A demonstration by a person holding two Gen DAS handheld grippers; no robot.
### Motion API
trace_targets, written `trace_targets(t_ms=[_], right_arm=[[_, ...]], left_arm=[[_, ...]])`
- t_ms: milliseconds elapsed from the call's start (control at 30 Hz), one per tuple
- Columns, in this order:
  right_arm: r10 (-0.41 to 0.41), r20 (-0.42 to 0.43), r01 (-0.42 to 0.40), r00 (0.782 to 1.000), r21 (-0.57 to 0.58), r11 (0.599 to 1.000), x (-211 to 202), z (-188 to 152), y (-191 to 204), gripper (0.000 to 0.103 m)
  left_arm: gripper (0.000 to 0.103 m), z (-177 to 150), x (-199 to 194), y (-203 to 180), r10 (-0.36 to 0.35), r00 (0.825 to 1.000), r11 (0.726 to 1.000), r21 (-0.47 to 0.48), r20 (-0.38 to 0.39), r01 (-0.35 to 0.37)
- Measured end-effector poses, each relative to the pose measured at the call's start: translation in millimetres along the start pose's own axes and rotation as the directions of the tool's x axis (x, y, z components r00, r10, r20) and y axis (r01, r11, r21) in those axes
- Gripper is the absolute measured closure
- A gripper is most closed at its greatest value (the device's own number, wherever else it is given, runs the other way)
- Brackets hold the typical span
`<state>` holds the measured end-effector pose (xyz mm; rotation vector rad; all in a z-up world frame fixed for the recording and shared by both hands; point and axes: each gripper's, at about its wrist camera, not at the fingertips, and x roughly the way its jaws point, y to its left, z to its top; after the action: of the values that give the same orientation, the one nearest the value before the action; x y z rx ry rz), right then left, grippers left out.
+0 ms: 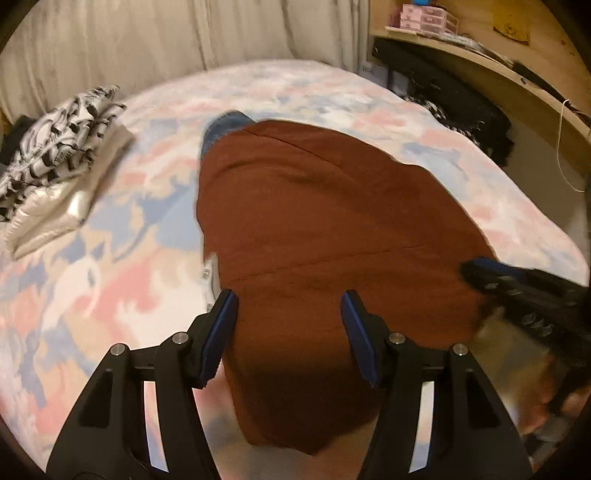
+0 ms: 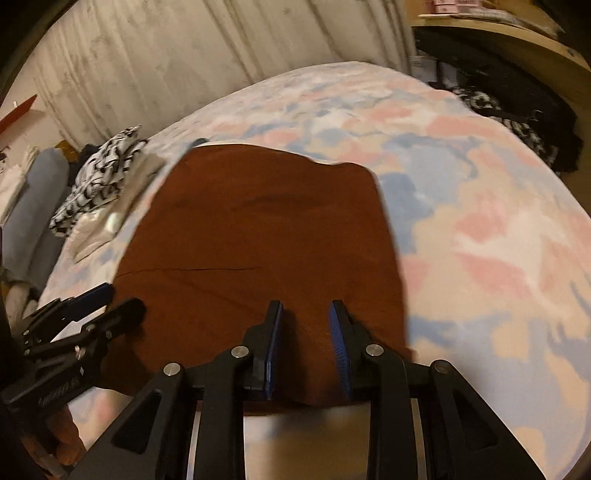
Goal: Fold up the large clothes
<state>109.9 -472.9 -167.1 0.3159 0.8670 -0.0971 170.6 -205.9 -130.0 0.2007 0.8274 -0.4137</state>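
Note:
A rust-brown garment (image 1: 332,229) lies folded flat on a bed with a pastel pink, blue and white blanket (image 1: 110,258). A bit of blue fabric (image 1: 221,129) peeks out at its far left corner. My left gripper (image 1: 288,295) hovers over the garment's near left part, jaws wide apart, nothing between the pads. My right gripper (image 2: 306,304) is over the near edge of the garment (image 2: 258,229), jaws a narrow gap apart with no cloth pinched. Each gripper shows in the other's view: the right gripper (image 1: 517,291) and the left gripper (image 2: 92,306).
A stack of folded clothes, black-and-white print on top of a pale padded piece (image 1: 62,155), sits on the bed's far left. A pale curtain (image 1: 184,33) hangs behind the bed. A wooden desk (image 1: 480,62) with dark clothes (image 1: 461,110) under it stands at the right.

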Motion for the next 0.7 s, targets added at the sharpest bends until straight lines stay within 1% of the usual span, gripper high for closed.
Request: trace_targets(t_ms=[33,67,133,200,233,267,400,500,567,667,700], right_arm=[[-0.023,0.017,0.023,1.000,0.016,1.000,-6,-5,-7,0.078],[-0.027,0.024,0.026,0.999,0.034,0.999,-4,-8,-11,0.078],[-0.015,0.028,0.013,0.999,0.095,0.995,-3,-17,-25,0.078],[0.016,0.037,-0.021,0.999,0.152,0.988,-2,-27,-35,0.078],[0.017,0.041,-0.023,0.999,0.167,0.986,0,-31,-39,0.078],[0.012,0.044,-0.019,0.999,0.170,0.985,6,-29,-40,0.078],[-0.027,0.049,0.020,0.998,0.154,0.988,7,-31,-35,0.078],[-0.024,0.049,0.015,0.999,0.172,0.985,6,-35,-37,0.077],[-0.021,0.048,0.012,0.999,0.187,0.982,7,-32,-36,0.077],[-0.028,0.054,0.017,0.998,0.201,0.979,8,-29,-33,0.075],[-0.031,0.057,0.019,0.998,0.202,0.979,6,-28,-31,0.073]], left_arm=[[0.047,-4,-1,0,-0.005,1.000,1.000,0.004,0.013,0.005],[0.047,-7,-3,-2,0.001,1.000,1.000,0.014,0.021,-0.001],[0.047,-8,-3,-5,0.011,1.000,0.999,0.032,0.019,-0.012],[0.047,-7,-4,-6,0.013,1.000,1.000,0.024,0.008,-0.013],[0.047,-6,-4,-5,0.010,1.000,1.000,0.015,0.000,-0.010],[0.047,-6,-5,-4,0.007,1.000,1.000,0.003,-0.008,-0.007],[0.046,-2,-5,4,-0.015,0.999,0.999,-0.037,-0.029,0.014],[0.041,-2,-7,6,-0.020,0.999,0.998,-0.053,-0.040,0.018],[0.036,-4,-9,8,-0.026,0.998,0.997,-0.070,-0.054,0.022],[0.036,-8,-14,11,-0.051,0.996,0.994,-0.098,-0.068,0.044],[0.036,-10,-17,13,-0.056,0.996,0.994,-0.103,-0.071,0.048]])
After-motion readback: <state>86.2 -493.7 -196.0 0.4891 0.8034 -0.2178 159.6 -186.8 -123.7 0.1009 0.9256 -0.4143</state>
